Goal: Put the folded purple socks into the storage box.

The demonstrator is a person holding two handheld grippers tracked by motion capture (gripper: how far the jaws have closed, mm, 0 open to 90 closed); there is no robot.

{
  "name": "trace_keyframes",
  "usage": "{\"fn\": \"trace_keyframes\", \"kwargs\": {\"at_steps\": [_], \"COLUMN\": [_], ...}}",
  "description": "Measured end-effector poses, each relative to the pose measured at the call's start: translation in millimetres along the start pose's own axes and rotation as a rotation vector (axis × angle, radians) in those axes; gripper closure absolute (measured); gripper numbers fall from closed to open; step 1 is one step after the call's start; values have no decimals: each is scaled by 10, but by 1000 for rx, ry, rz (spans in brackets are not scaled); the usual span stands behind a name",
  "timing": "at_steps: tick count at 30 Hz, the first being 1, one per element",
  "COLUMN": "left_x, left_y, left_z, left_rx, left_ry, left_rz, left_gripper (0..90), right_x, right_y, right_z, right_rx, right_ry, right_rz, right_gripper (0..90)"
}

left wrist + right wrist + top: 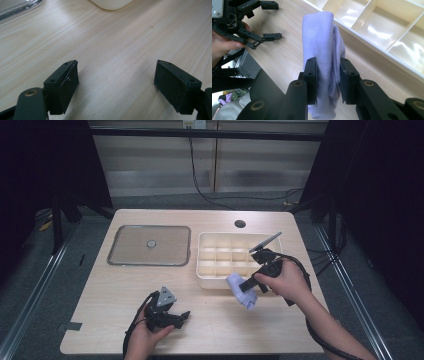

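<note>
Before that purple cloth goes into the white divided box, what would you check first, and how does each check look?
1. Right claw clamped on the folded purple cloth: ok.
2. Cloth lifted off the table: ok.
3. Divided box compartments empty: ok for those seen.
4. Clear lid lying apart, left of the box: ok.
5. Left claw open, empty, away from the box: ok.
6. Cloth will fit one compartment: cannot tell.
</note>
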State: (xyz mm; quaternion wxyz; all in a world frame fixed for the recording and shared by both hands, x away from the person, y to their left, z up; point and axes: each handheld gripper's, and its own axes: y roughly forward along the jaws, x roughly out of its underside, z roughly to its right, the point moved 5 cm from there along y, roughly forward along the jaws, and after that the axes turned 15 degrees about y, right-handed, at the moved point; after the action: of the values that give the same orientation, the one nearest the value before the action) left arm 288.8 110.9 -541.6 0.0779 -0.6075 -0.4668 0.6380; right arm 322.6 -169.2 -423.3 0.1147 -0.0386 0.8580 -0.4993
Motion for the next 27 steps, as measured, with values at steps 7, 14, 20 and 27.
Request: {"fn": "trace_keyframes", "kwargs": {"at_steps": [7,14,20,27], "left_x": [-5,-4,-6,-5], "left_y": [5,5,7,6], "left_z": [3,7,6,4], "left_rx": [-3,-1,-2,-4], "left_ry": [-7,-12,-11,-9], "left_rz": [8,7,10,8], "left_gripper": [192,192,192,191], "right_x": [-60,-107,-150,-203], "right_y": [-164,-272,-321,-390], "right_z": [26,105,185,261], "right_rx": [33,63,72,81], "right_ry": [-9,5,20,39], "right_rz": [19,35,54,70], "right_gripper": [707,707,707,707]}}
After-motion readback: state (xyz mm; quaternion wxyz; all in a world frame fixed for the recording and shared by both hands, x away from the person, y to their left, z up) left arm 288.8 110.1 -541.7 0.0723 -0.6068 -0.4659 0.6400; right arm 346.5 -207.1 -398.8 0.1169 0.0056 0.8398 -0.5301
